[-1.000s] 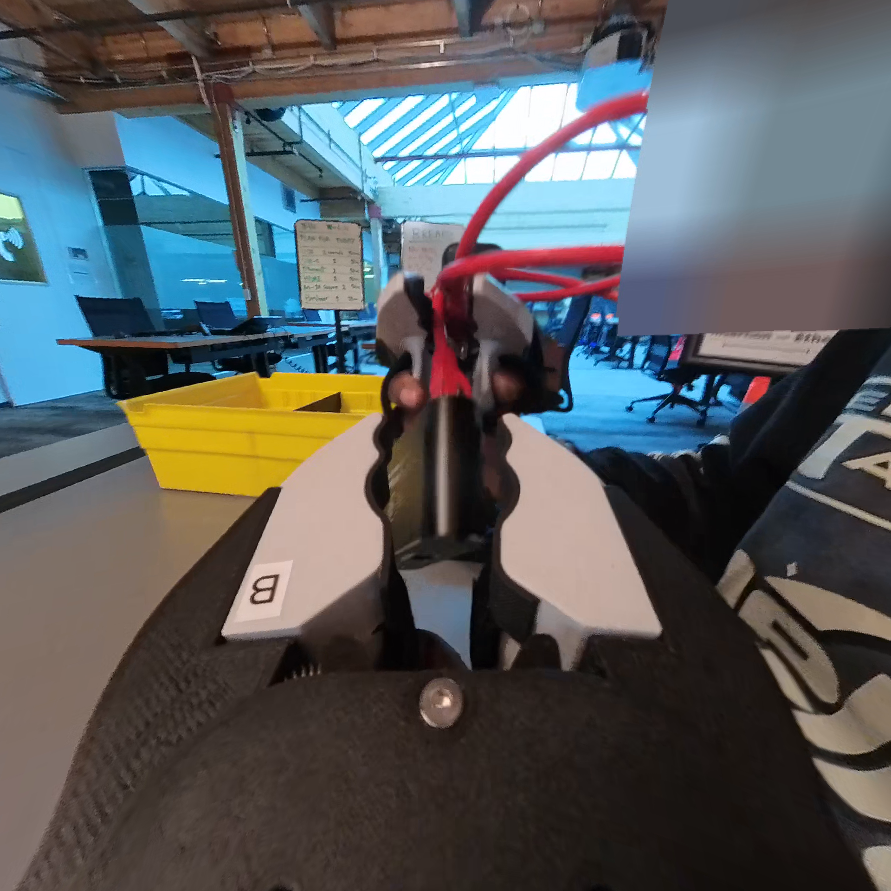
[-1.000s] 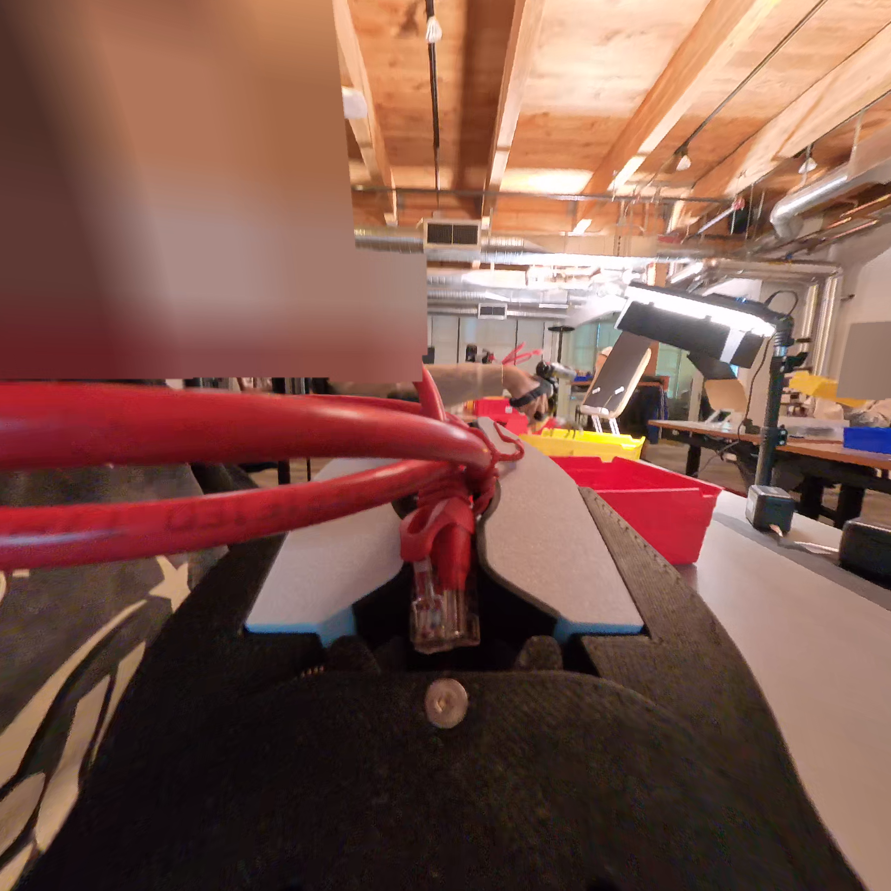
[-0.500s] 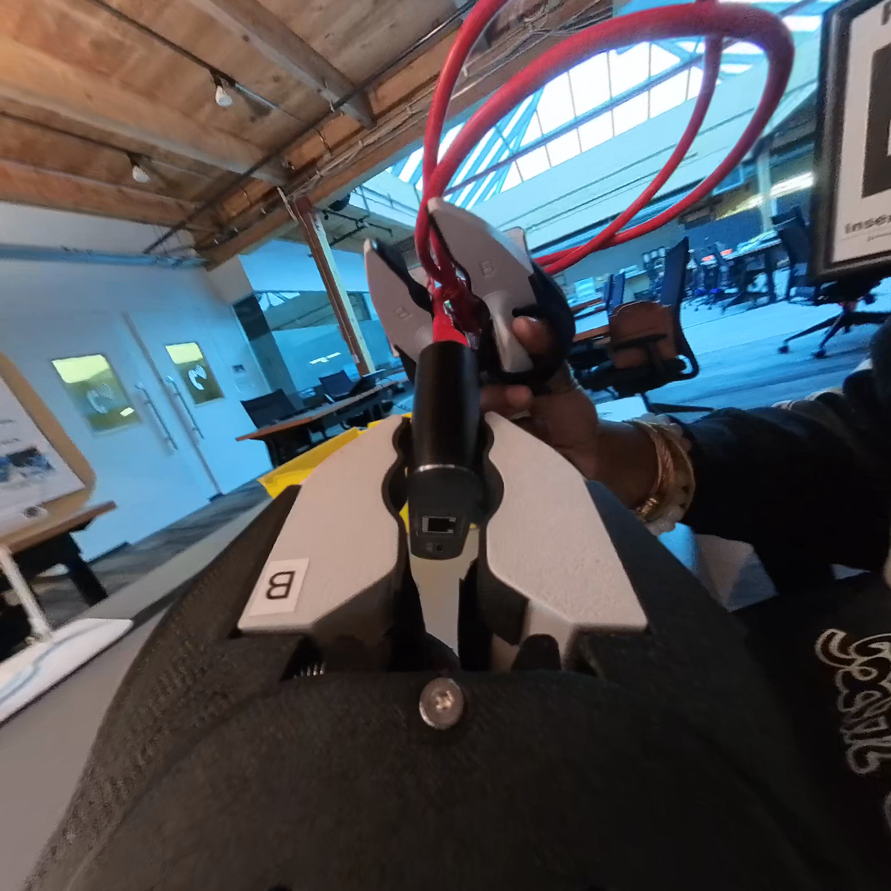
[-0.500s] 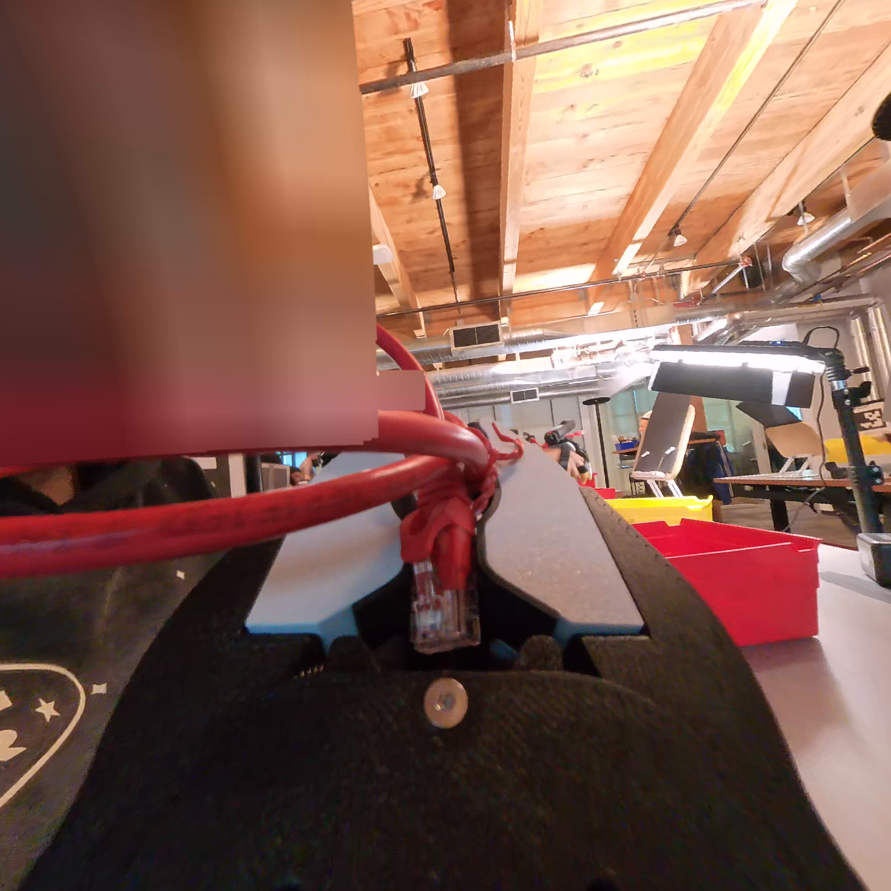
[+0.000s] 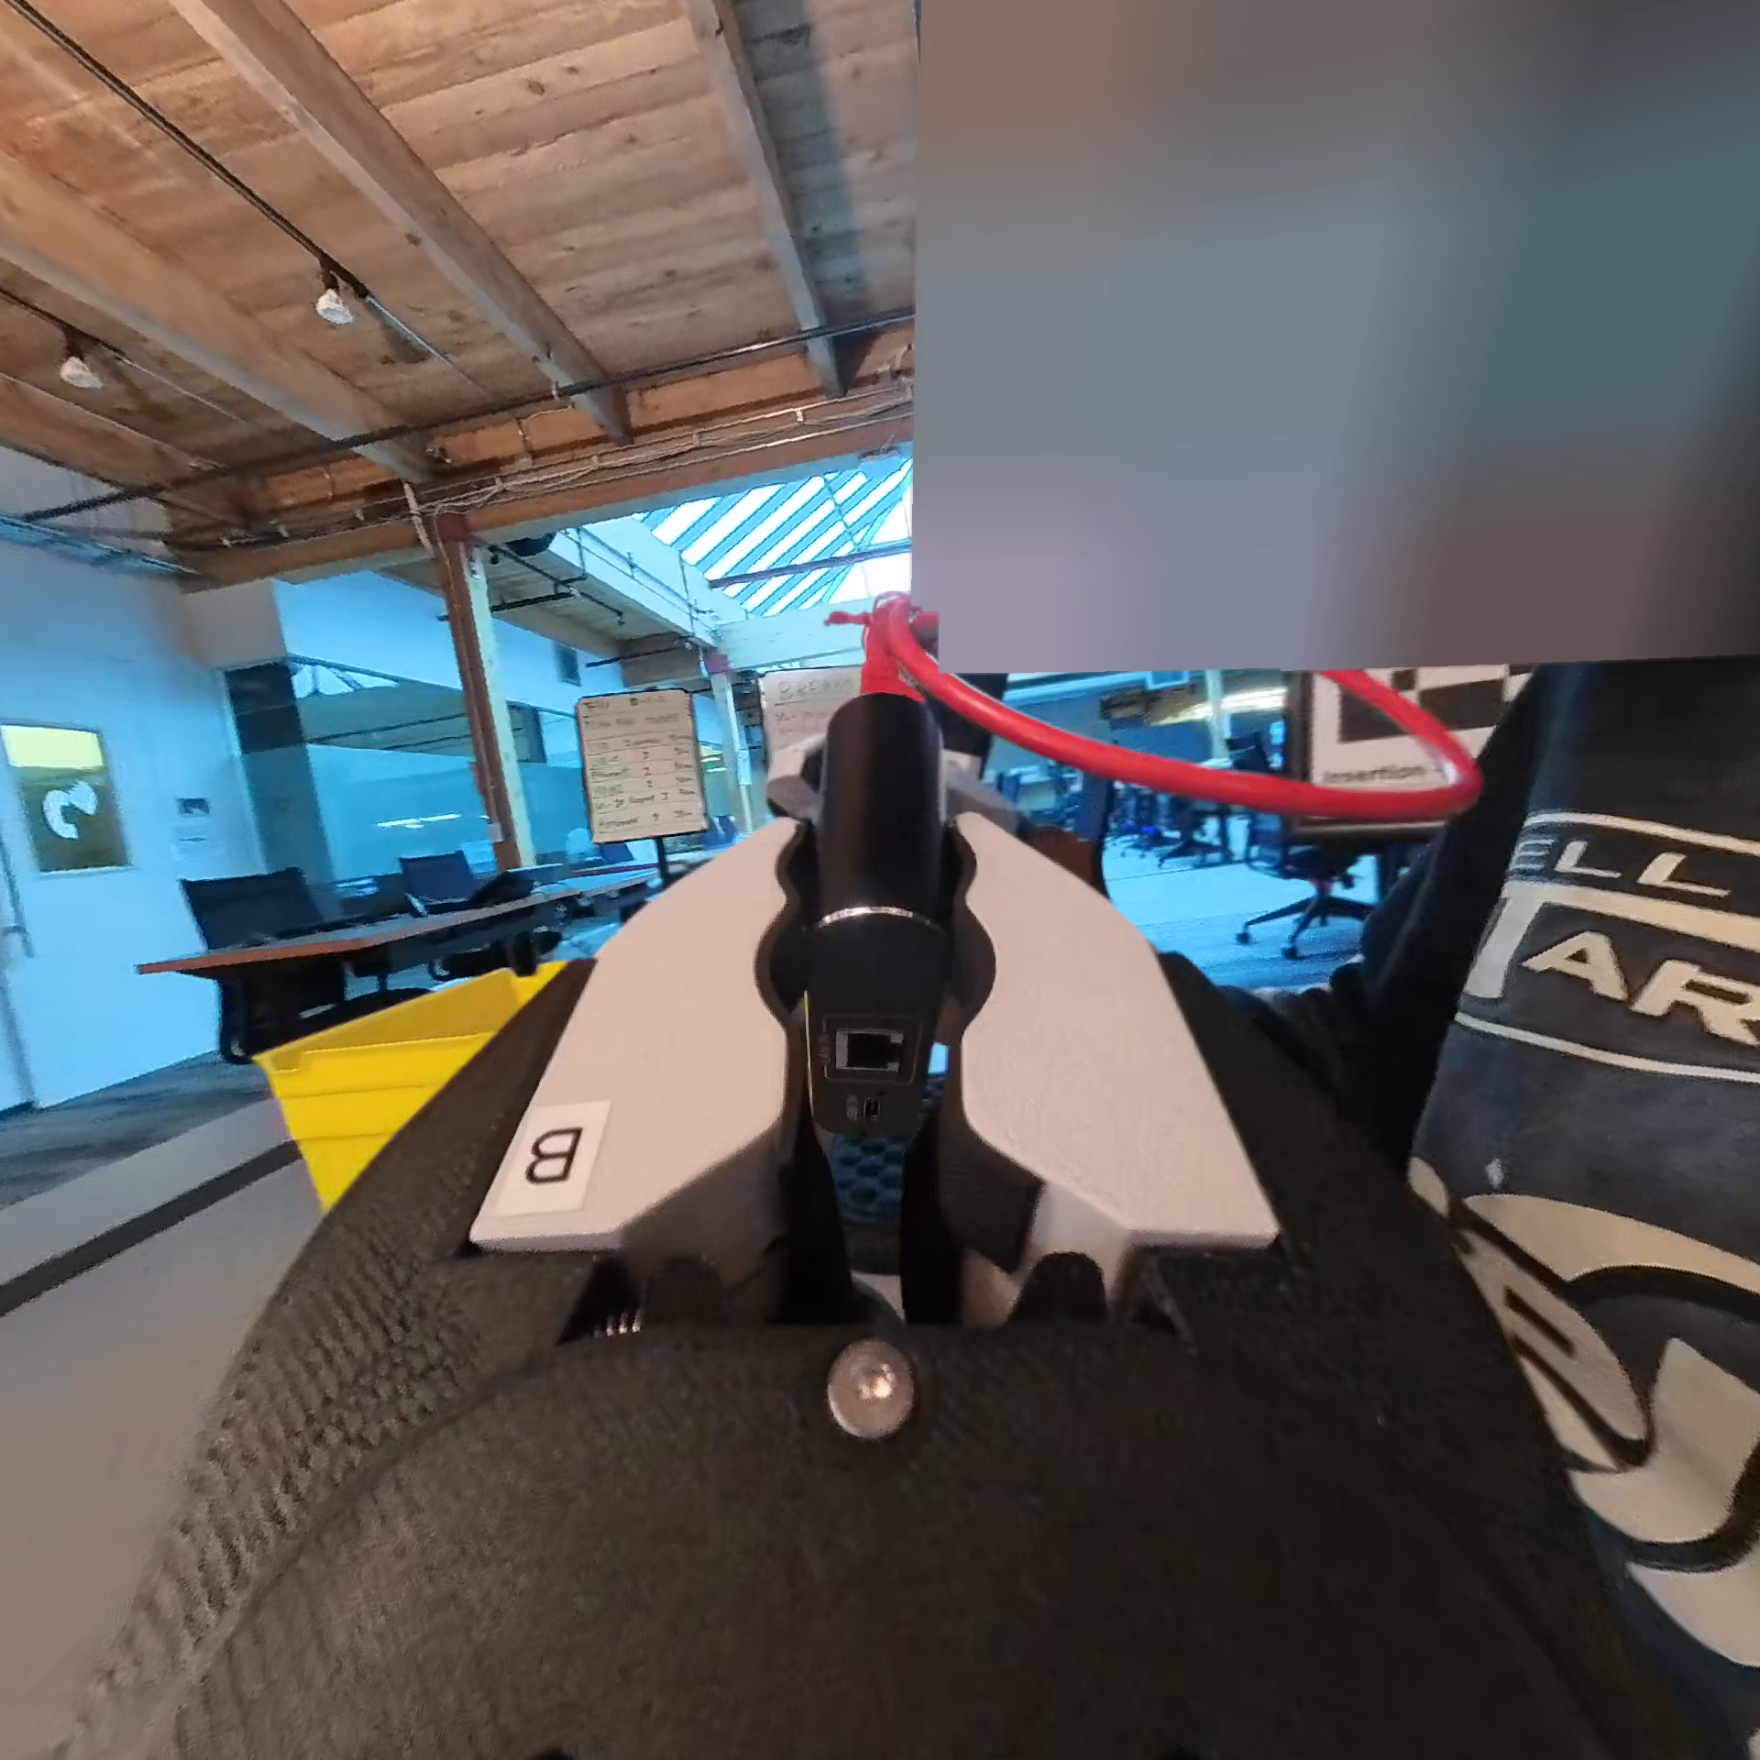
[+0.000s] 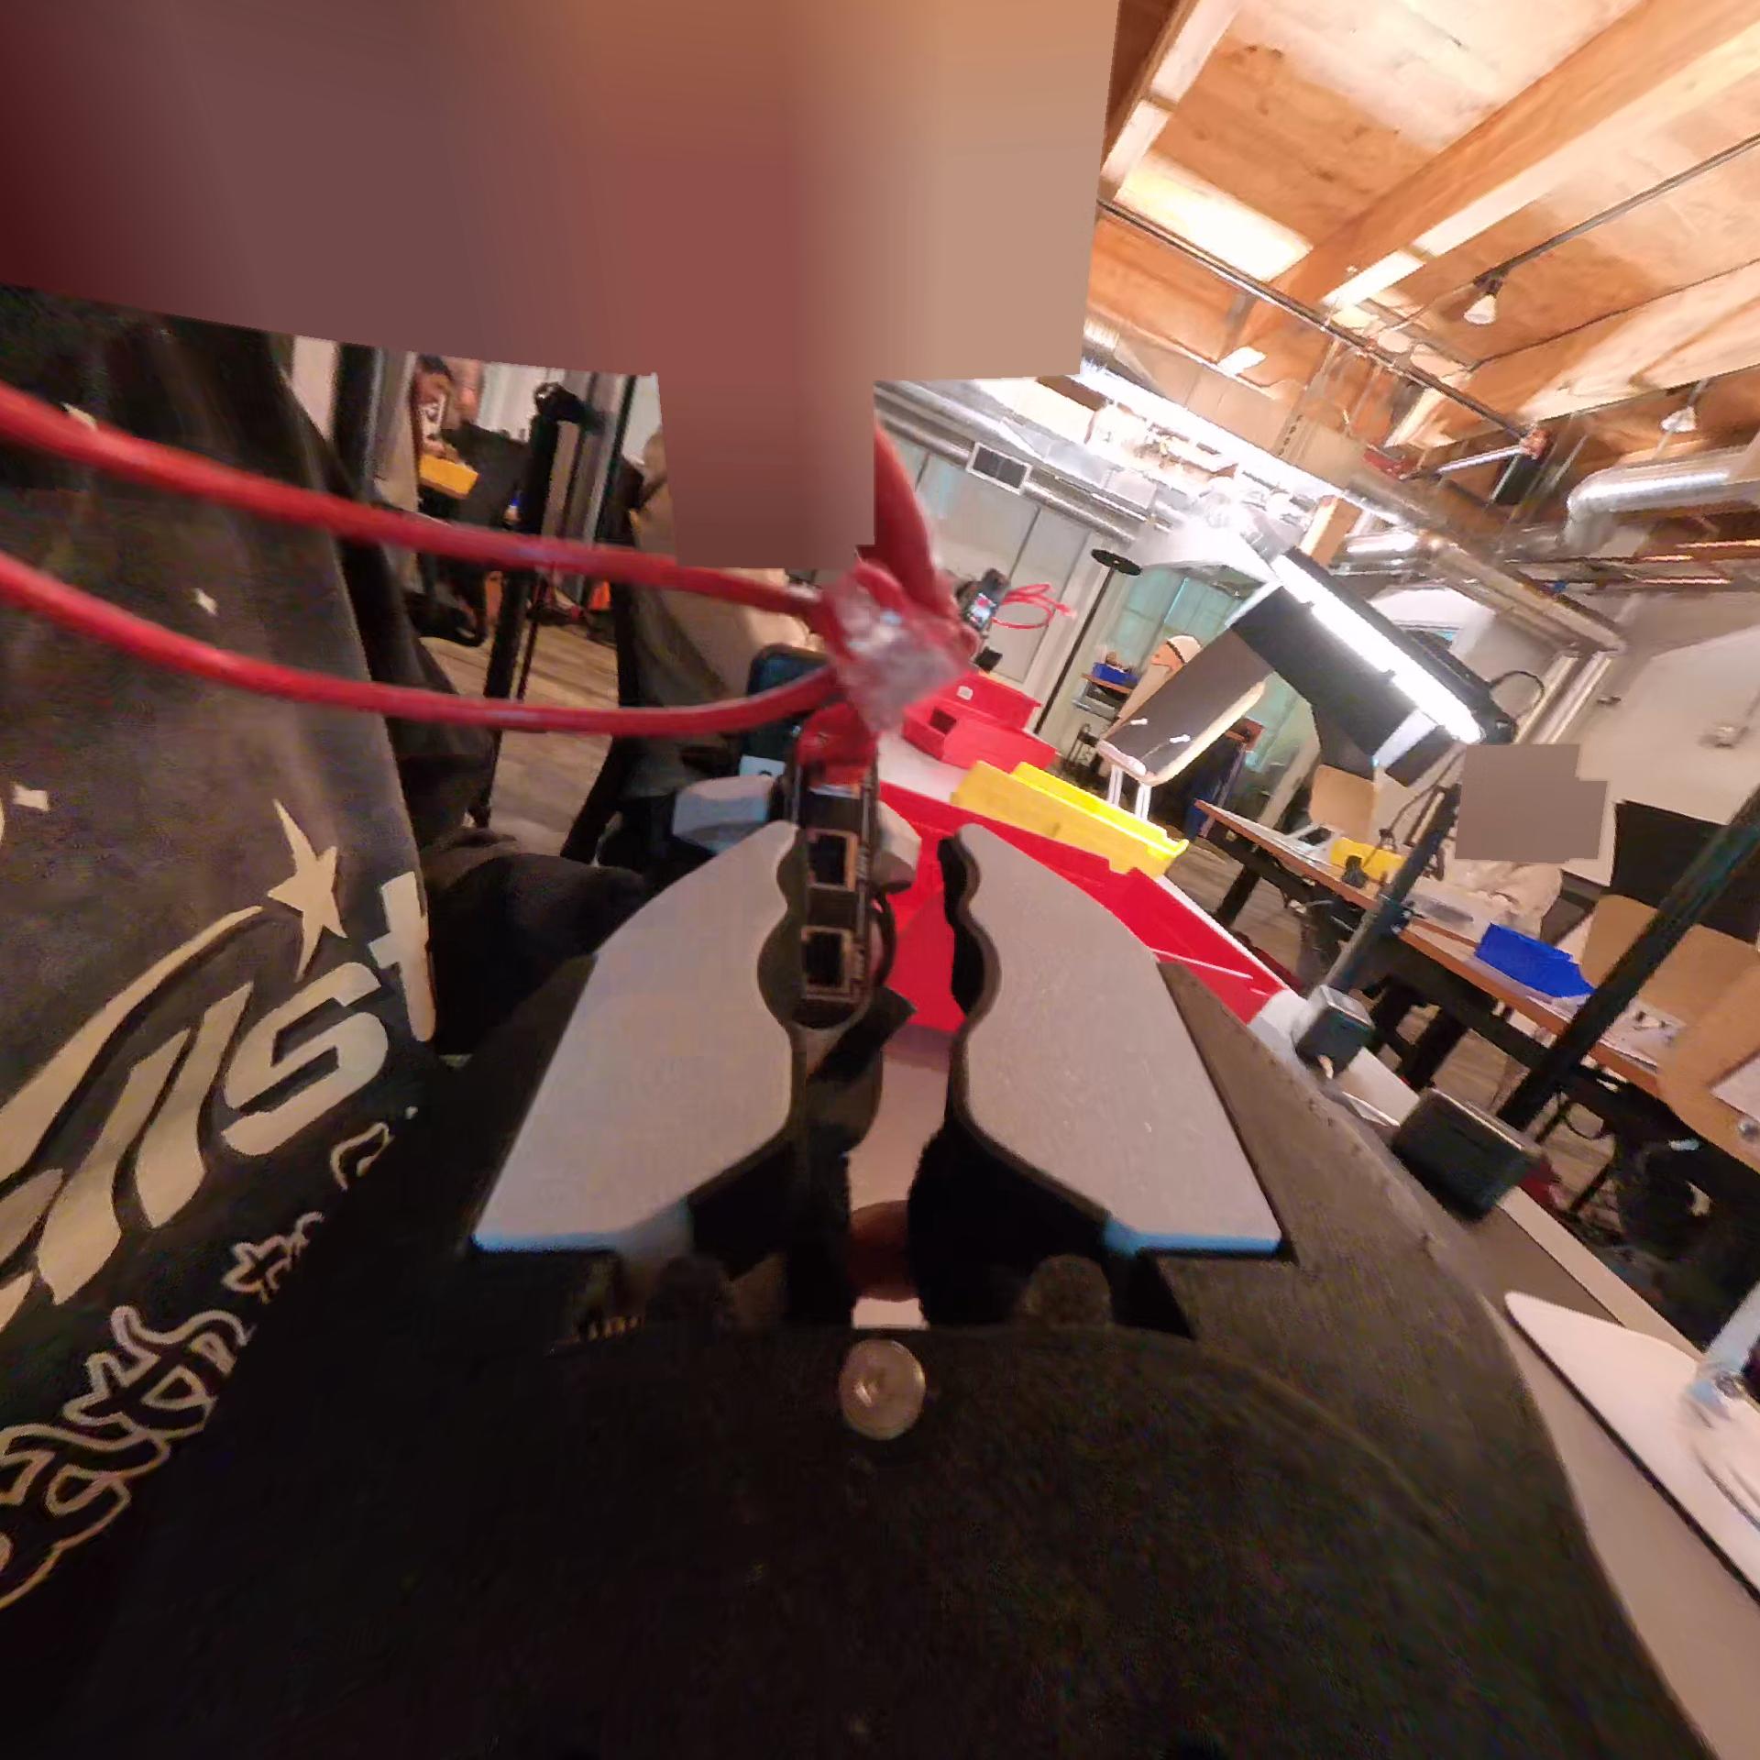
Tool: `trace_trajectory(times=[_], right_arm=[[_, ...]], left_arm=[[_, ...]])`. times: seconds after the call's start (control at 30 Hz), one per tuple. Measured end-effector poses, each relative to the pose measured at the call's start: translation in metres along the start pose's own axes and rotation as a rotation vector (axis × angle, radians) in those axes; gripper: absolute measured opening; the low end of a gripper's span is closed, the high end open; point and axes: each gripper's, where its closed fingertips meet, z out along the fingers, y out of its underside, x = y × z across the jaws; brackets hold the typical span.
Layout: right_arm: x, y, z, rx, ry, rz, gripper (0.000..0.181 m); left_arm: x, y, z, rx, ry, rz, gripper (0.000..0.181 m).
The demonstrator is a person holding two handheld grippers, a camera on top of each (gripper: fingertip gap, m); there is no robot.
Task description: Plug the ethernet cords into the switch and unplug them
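My left gripper [image 5: 876,829] is shut on the black cylindrical switch [image 5: 871,952] and holds it in the air, an empty port on its near end facing the camera. A red ethernet cord [image 5: 1190,776] runs from the switch's far end and loops to the right. In the right wrist view the switch [image 6: 836,905] shows two empty ports beside my left-hand finger. My right gripper [image 6: 871,838] is open and holds nothing. The cord's red plug [image 6: 843,757] sits in the switch's top end. A loose clear plug [image 6: 886,648] hangs in the cord bundle just above.
A yellow bin [image 5: 381,1076] stands on the grey table at the left. Red bins [image 6: 1067,905] and a yellow bin [image 6: 1067,810] stand on the table past the right gripper. A person's dark printed shirt [image 6: 190,952] is close by. A lamp [image 6: 1371,657] and desks stand behind. My two grippers' fingertips are within a few centimetres of each other.
My right gripper has opened and let go of the red cord's plug, then dropped down beside the switch. My left gripper still holds the switch and has tilted level.
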Motion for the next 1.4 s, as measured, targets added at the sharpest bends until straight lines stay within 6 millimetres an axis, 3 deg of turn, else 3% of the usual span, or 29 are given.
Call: trace_trajectory(times=[0.23,0.5,0.83,1.07,1.4], right_arm=[[-0.011,0.001,0.01,0.102,-0.081,0.13,0.023],[-0.016,0.002,0.012,0.074,-0.088,0.09,0.015],[0.001,0.011,0.014,-0.059,0.086,-0.163,0.017],[0.01,0.006,0.022,-0.089,0.223,-0.216,0.019],[0.014,0.001,0.027,-0.073,0.278,-0.153,0.017]], left_arm=[[0.003,0.018,0.005,-0.113,0.022,-0.025,0.026],[0.005,0.02,0.006,-0.127,0.028,-0.011,0.026],[-0.01,0.023,0.004,-0.155,-0.094,0.066,0.025],[-0.018,0.015,0.001,-0.121,-0.152,0.078,0.026],[-0.02,0.011,0.001,-0.066,-0.098,-0.12,0.026]])
